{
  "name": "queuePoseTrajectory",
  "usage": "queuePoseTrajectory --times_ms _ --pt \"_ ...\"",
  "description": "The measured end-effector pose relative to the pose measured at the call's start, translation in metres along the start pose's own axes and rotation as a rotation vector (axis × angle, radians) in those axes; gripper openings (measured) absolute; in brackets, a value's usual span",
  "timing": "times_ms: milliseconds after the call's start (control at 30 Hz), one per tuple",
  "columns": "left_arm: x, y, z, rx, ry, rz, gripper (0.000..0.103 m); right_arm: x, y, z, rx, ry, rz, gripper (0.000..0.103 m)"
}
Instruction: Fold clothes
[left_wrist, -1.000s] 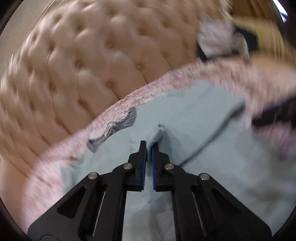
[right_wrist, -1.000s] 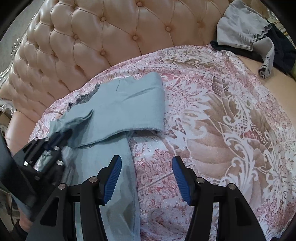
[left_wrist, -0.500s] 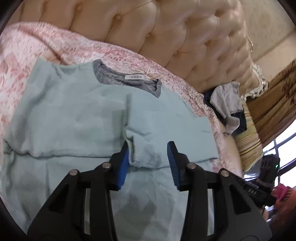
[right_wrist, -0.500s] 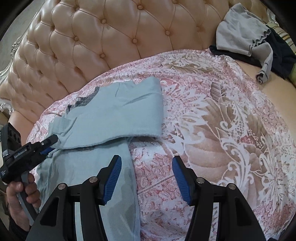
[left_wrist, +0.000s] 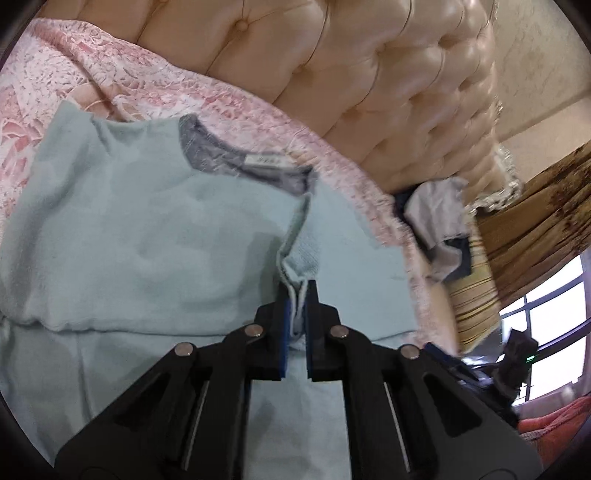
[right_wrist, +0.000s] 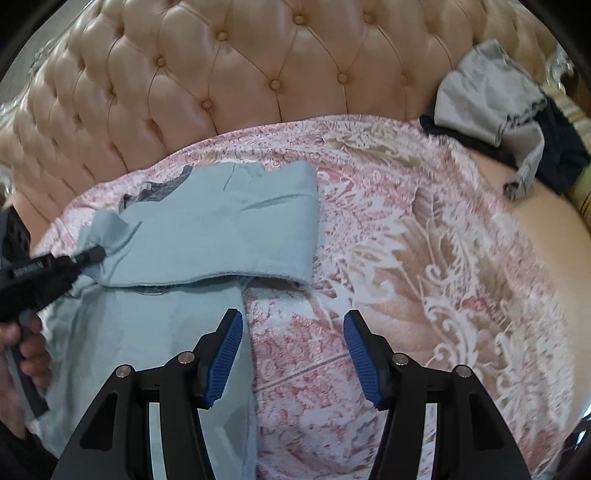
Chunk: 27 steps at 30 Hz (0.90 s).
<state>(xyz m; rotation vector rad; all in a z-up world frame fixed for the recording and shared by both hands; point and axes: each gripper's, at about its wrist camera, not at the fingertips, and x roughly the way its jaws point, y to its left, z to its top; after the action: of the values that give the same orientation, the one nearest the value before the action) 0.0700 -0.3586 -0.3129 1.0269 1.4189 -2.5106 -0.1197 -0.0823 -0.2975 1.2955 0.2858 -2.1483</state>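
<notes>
Shirt (right_wrist: 207, 236) lies on bedspread (right_wrist: 424, 258), headboard (right_wrist: 240, 74) behind, clothes pile (right_wrist: 495, 96) far right

Light blue top (left_wrist: 147, 236): soft matt knit cloth, grey ribbed neckband. Bedspread (right_wrist: 424, 240): pink-and-white woven cloth with raised pattern. Headboard (right_wrist: 240, 74): glossy, smooth, button-tufted leather-like upholstery. Right gripper (right_wrist: 293, 363): matt black plastic, ribbed blue pads, bright metal pins. Grey garment (right_wrist: 484, 88): matt cloth
</notes>
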Motion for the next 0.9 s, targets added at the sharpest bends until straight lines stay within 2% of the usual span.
queuePoseTrajectory --times_ms 133,267,367,733,800,900 --pt "-0.023 -0.009 0.010 0.007 -0.070 -0.084 0.007 0.003 0.009 0.004 -0.067 -0.010 -0.044 0.058" --pt "-0.043 -0.011 0.022 0.021 -0.139 -0.134 0.007 0.013 0.020 0.009 -0.126 0.009 -0.079 0.058" --pt "-0.050 -0.009 0.029 0.018 -0.155 -0.152 0.007 0.017 0.030 0.012 -0.148 0.011 -0.091 0.058" --pt "-0.074 0.011 0.039 -0.020 -0.217 -0.133 0.007 0.040 0.056 0.027 -0.191 0.025 -0.153 0.058" --pt "-0.074 0.014 0.039 -0.022 -0.213 -0.110 0.007 0.043 0.055 0.030 -0.183 0.026 -0.176 0.058" --pt "-0.071 0.019 0.038 -0.024 -0.191 -0.019 0.007 0.043 0.046 0.031 -0.143 0.020 -0.196 0.058"
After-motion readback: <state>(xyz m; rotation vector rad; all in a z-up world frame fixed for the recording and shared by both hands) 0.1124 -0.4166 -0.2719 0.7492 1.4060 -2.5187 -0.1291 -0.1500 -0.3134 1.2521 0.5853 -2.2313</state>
